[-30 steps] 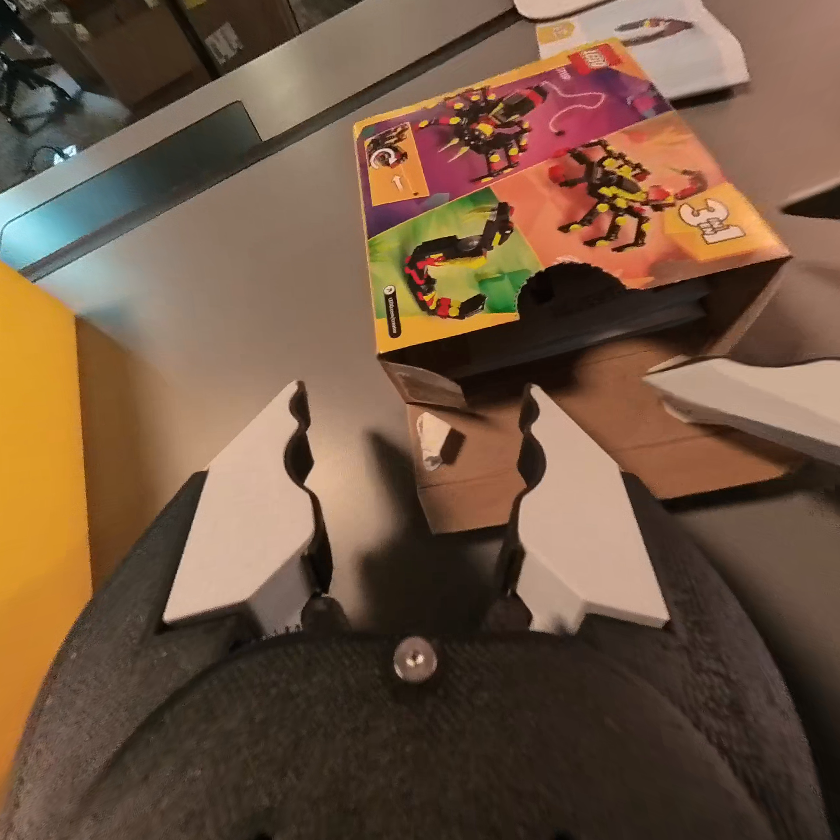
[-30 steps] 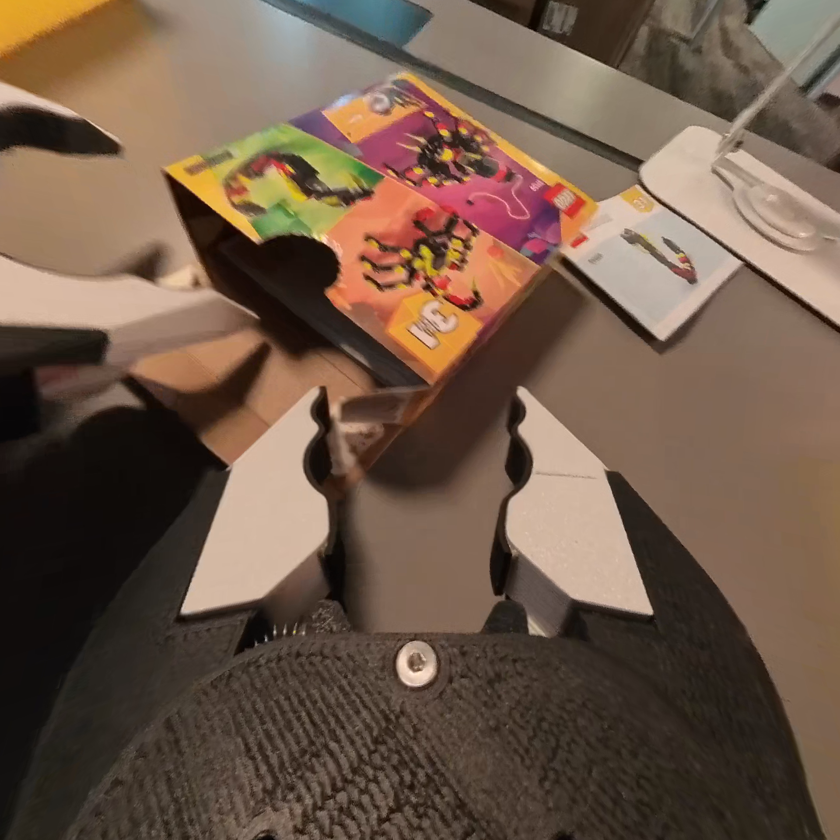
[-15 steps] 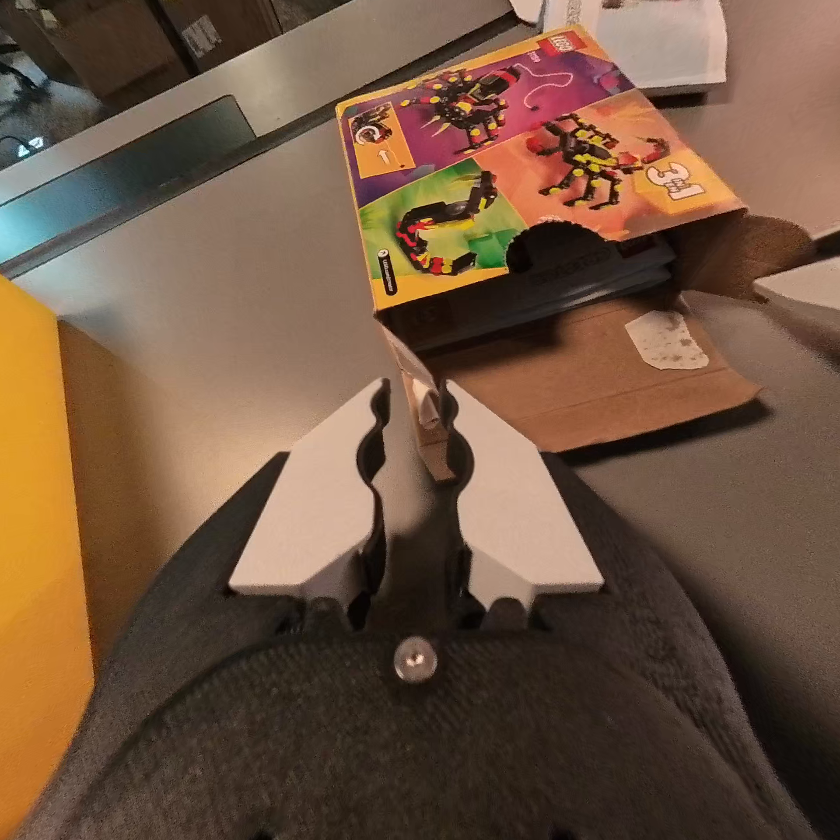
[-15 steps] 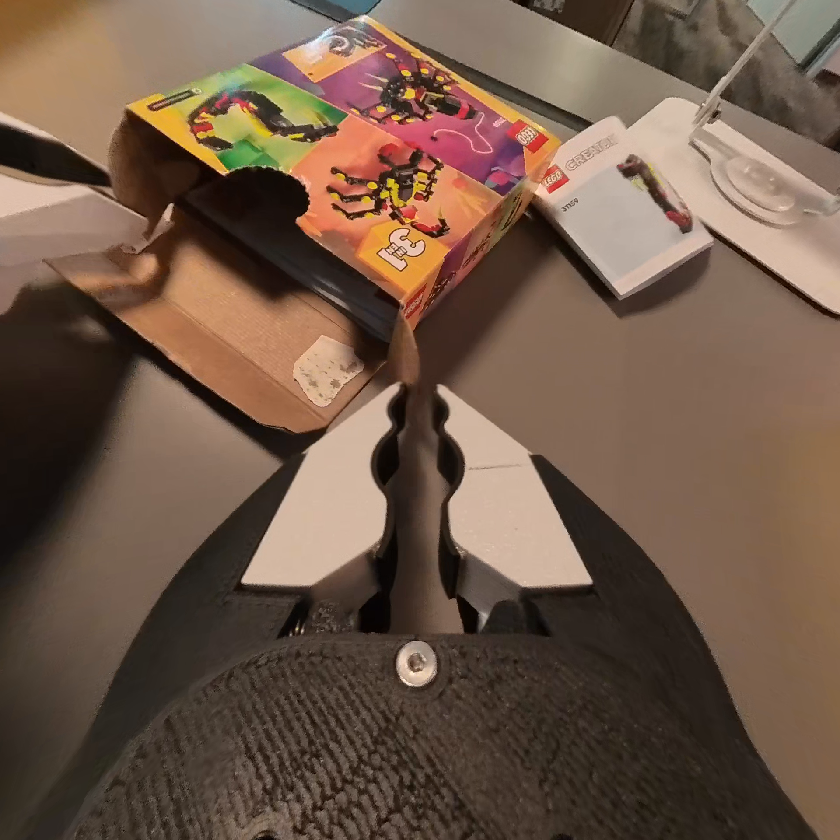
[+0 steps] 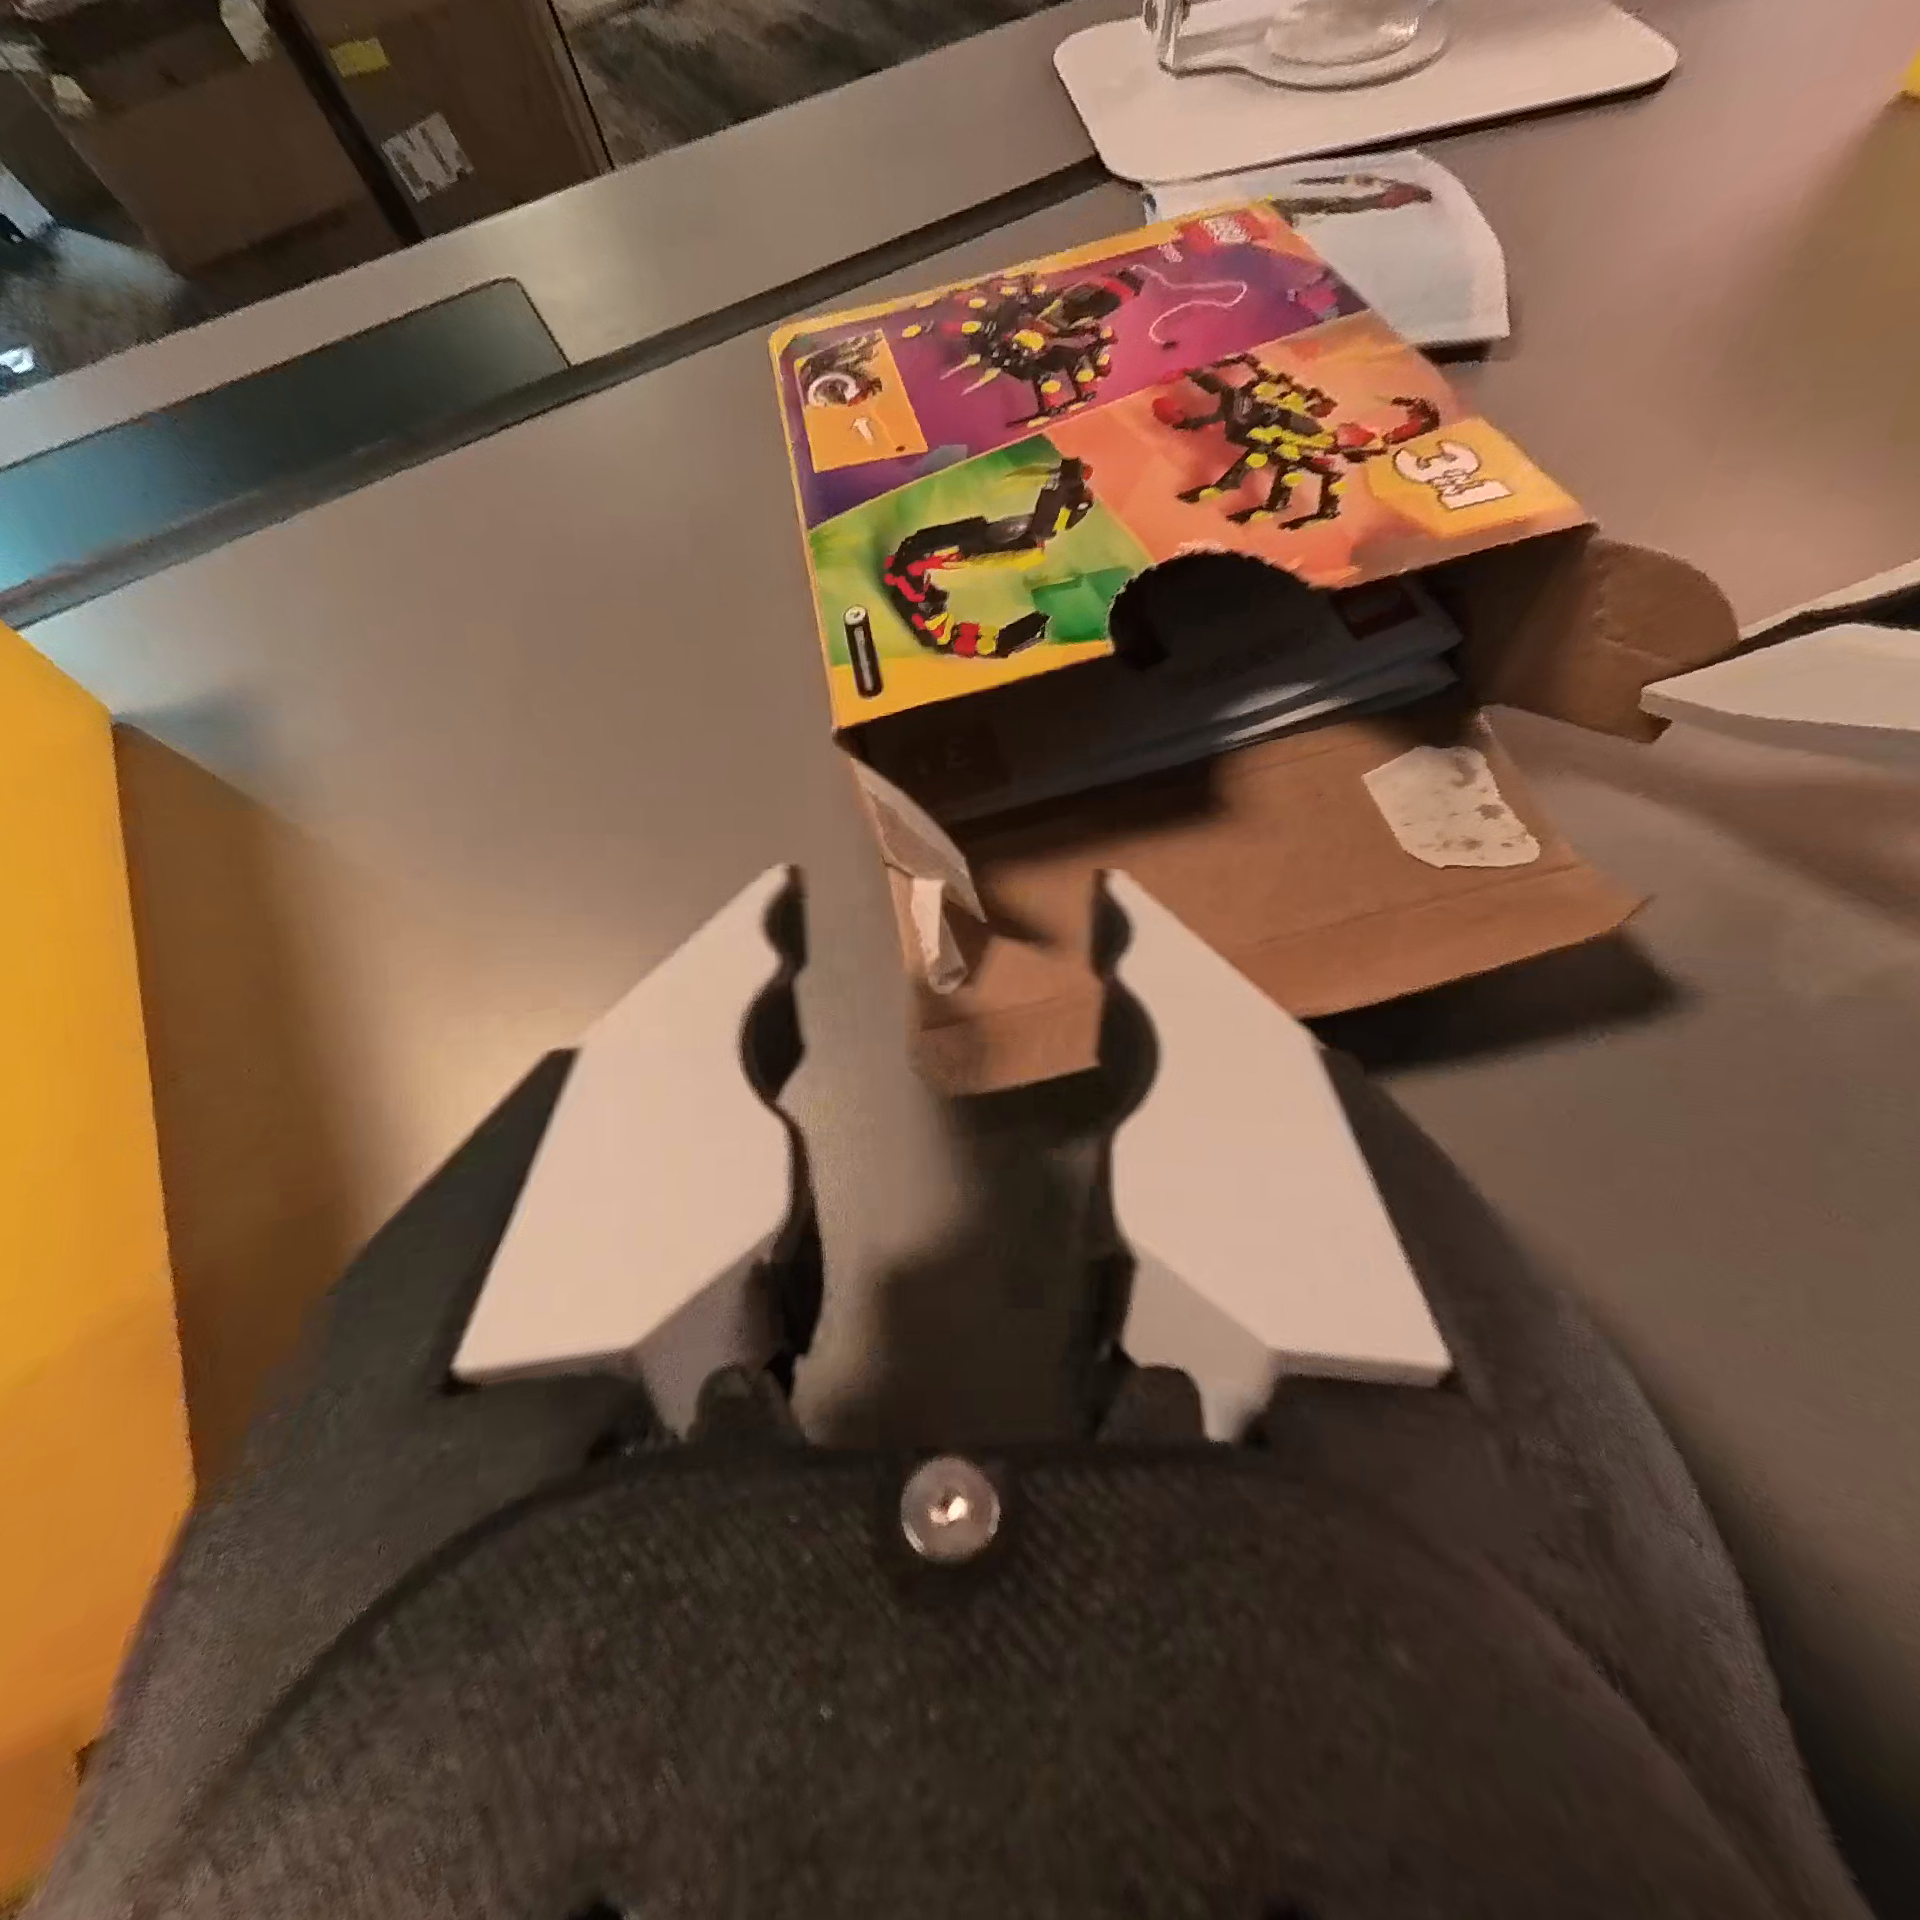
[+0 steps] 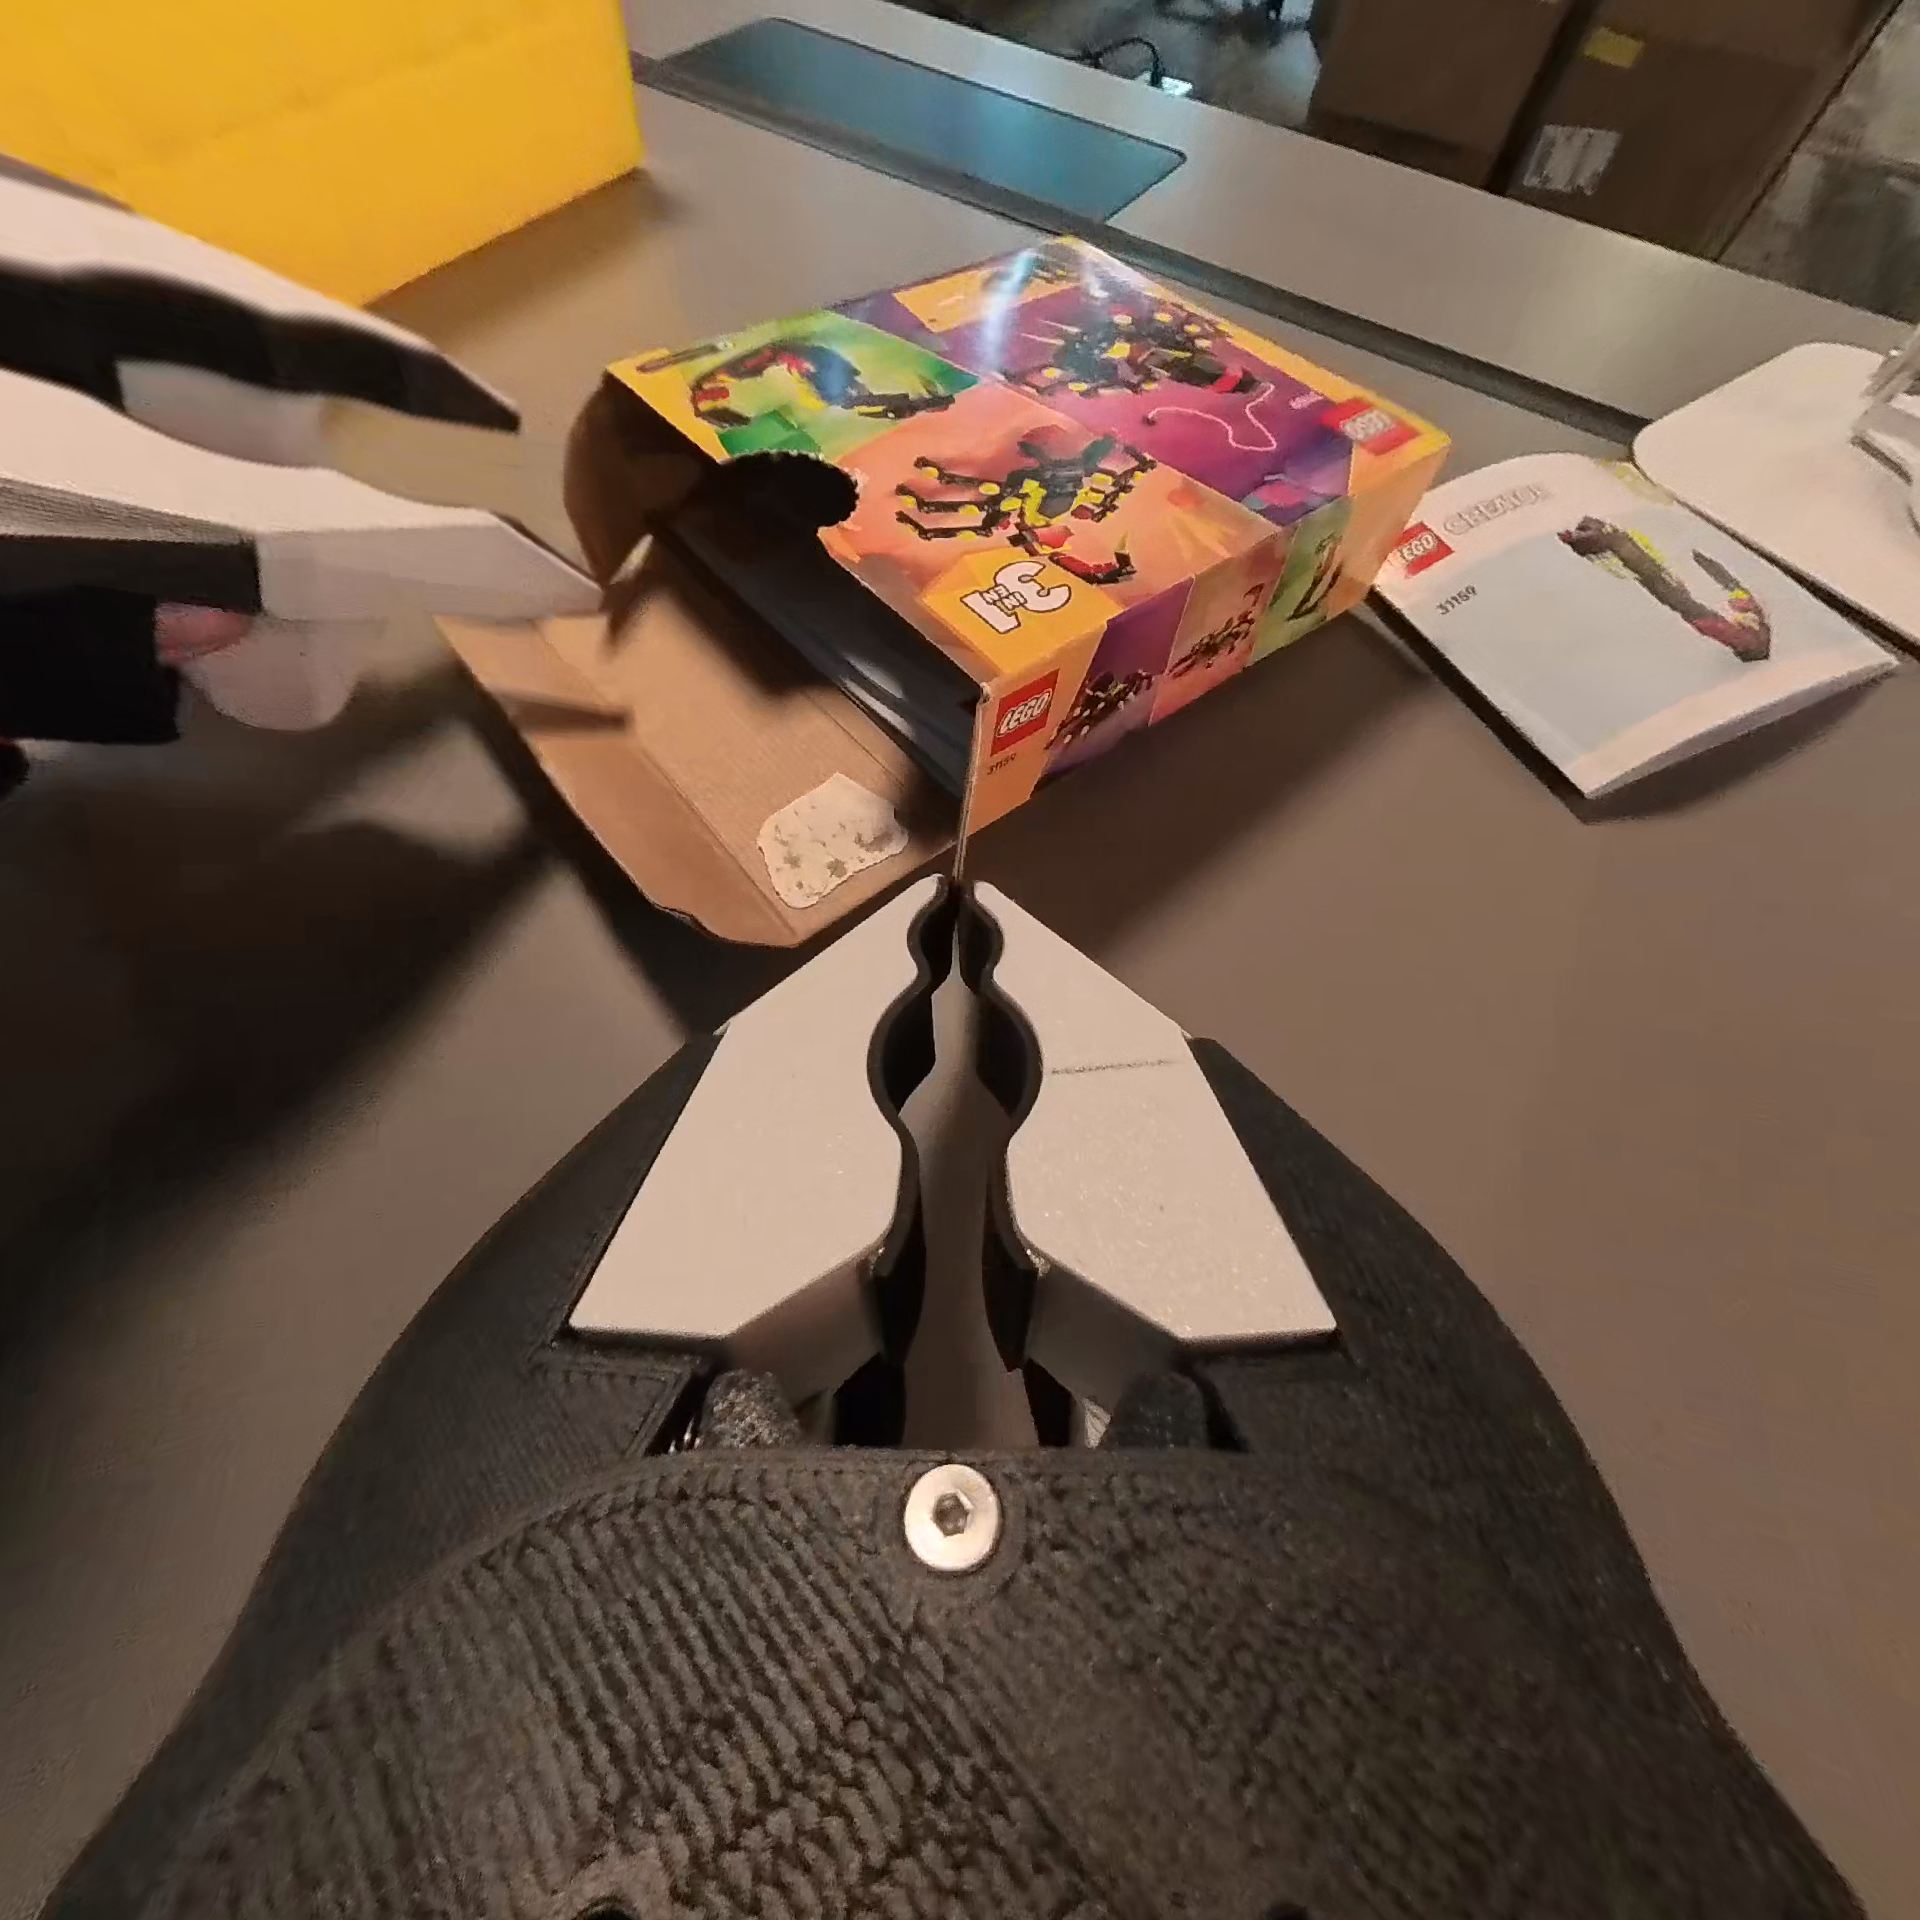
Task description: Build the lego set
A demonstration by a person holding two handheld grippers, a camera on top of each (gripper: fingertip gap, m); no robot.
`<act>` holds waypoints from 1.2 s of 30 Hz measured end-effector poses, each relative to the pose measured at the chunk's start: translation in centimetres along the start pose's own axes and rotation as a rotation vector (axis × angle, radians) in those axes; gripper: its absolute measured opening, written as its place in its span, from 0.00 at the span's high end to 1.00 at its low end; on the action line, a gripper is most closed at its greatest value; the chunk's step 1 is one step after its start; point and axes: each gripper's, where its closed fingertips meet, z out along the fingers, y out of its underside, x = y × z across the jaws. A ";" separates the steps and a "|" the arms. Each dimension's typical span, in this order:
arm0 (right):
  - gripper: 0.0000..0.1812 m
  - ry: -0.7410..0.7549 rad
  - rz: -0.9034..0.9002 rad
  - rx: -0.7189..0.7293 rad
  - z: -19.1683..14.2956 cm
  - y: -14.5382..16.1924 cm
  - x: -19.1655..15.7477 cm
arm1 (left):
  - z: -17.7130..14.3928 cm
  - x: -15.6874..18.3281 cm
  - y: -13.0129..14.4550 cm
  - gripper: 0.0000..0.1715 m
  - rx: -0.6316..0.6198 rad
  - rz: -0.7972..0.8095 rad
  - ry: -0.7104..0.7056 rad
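Note:
The colourful lego box [image 5: 1091, 488] lies flat on the grey table with its open end toward me and its big brown flap [image 5: 1299, 862] spread on the table. Dark booklets [image 5: 1247, 717] show inside. My left gripper [image 5: 945, 894] is open, its fingers on either side of the box's small left side flap [image 5: 925, 862] without touching it. My right gripper [image 6: 951, 899] is shut on the thin edge of the right side flap [image 6: 964, 800]. In the right wrist view the box [image 6: 1091, 468] is ahead and the left gripper [image 6: 312, 520] comes in from the left.
An instruction booklet [image 6: 1642, 613] lies right of the box, next to a white mat [image 6: 1787, 457] with a clear stand on it. A yellow bin [image 5: 62, 1039] stands at the left of the table. Cardboard boxes [image 5: 239, 156] sit beyond the table's far edge.
The left gripper narrowed around the left side flap, then opened wide again. The right gripper closed from open onto the right side flap.

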 end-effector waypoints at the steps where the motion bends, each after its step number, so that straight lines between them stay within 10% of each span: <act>1: 1.00 -0.007 -0.018 0.004 0.0 0.0 -0.3 | -0.1 0.1 -0.2 0.62 0.009 -0.004 0.000; 7: 1.00 -0.061 -0.108 0.031 -0.4 -0.3 -1.9 | 1.7 -1.1 0.0 0.71 -0.016 0.002 -0.012; 11: 1.00 -0.072 -0.077 0.101 -1.3 -1.0 -1.5 | 1.7 -2.3 0.4 0.99 -0.044 0.023 -0.023; 23: 1.00 -0.532 0.432 0.413 -12.9 -8.3 2.0 | -10.6 4.3 -8.4 1.00 0.144 -0.393 0.881; 36: 1.00 -0.965 1.052 0.523 -10.0 -8.6 5.6 | -9.3 3.9 -10.0 1.00 0.254 -1.070 1.497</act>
